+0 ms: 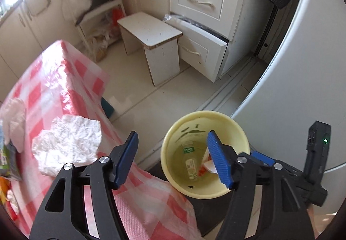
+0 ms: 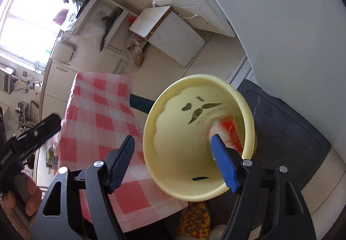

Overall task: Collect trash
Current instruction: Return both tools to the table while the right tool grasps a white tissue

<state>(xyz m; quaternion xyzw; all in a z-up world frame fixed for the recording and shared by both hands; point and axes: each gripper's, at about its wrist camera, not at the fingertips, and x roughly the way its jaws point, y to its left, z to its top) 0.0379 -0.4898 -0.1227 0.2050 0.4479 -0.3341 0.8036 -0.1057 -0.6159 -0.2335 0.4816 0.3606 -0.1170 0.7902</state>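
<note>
A pale yellow bin [image 1: 170, 149] stands on the floor beside the red-checked table [image 1: 64, 80]; it holds a clear plastic bottle [image 1: 190, 164] and a red and white wrapper [image 1: 207, 164]. In the right wrist view the bin [image 2: 173, 153] shows a blurred red and white wrapper [image 2: 225, 129] falling inside. My left gripper [image 1: 173, 160] is open and empty, over the table corner and bin. My right gripper [image 2: 173, 162] is open and empty, right above the bin. A crumpled white paper [image 1: 69, 142] lies on the table.
A white glove [image 1: 13, 119] and packets [image 1: 8, 160] lie at the table's left edge. A small white stool [image 1: 151, 45], an open drawer [image 1: 203, 49], a shelf rack [image 1: 93, 2] and a grey fridge door [image 1: 302, 67] surround the floor. A dark mat [image 2: 281, 132] lies under the bin.
</note>
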